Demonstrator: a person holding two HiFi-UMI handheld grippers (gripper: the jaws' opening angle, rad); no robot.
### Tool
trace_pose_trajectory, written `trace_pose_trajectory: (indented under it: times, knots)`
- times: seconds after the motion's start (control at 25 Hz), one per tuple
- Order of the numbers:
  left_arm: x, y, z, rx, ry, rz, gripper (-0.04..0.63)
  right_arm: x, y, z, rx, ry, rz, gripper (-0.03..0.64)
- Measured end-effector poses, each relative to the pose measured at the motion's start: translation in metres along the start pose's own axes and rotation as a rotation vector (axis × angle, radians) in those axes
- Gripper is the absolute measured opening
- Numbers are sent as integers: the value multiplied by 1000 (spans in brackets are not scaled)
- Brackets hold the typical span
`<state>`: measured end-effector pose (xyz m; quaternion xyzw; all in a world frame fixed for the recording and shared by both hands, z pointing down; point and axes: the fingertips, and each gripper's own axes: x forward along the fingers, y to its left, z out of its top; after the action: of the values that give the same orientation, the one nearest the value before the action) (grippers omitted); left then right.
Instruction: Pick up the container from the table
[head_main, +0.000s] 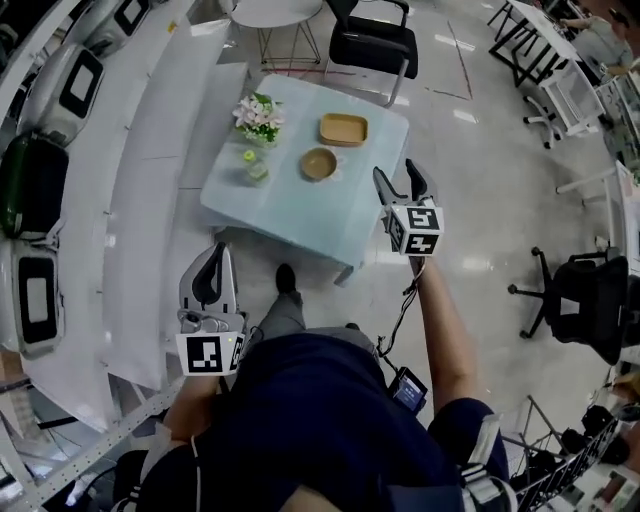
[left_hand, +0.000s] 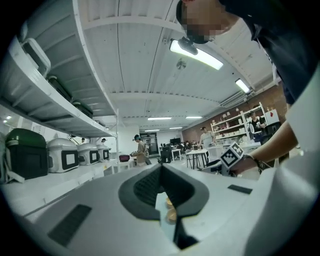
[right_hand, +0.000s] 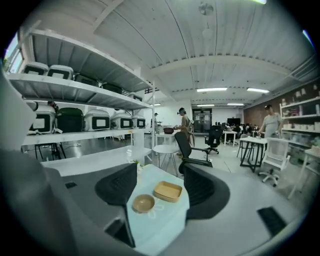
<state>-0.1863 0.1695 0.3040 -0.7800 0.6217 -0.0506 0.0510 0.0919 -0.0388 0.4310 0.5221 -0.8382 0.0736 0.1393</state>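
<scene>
Two tongs hovered by the pale blue square desk (head_main: 300, 215). Right tongs (head_main: 397, 170) stood spread wide and empty at the desk's right edge. Left tongs (head_main: 217, 252) were tips together, gripping nothing, off the desk's near left corner. Shallow rectangular tan container (head_main: 343, 129) lay on the desk's far side, and a round tan bowl (head_main: 319, 164) near the desk's middle.

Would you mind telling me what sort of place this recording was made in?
Probably an open-plan lab or test workspace: long white shelves lined with kitchen appliances, swivel office chairs, and a small table laid with dishes.
</scene>
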Motion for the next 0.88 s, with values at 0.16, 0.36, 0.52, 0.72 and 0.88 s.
trace_pose_trajectory:
  times: [0.16,0.36,0.52,0.72,0.88]
  knots:
    - [46,43,-8,21,8,-67,3,67,-11,-16,30,74,-72,298]
    - [84,71,-20,24,28,-97,3,124,-24,-45,54,171,-113,284]
    - [104,82,-30,20,60,-81,3,165,-42,-67,60,225,-121,282]
    - [124,91,-44,19,108,-37,3,209,-65,-96,57,281,-117,284]
    - [139,91,-54,24,150,-20,3,236,-78,-119,64,325,-102,290]
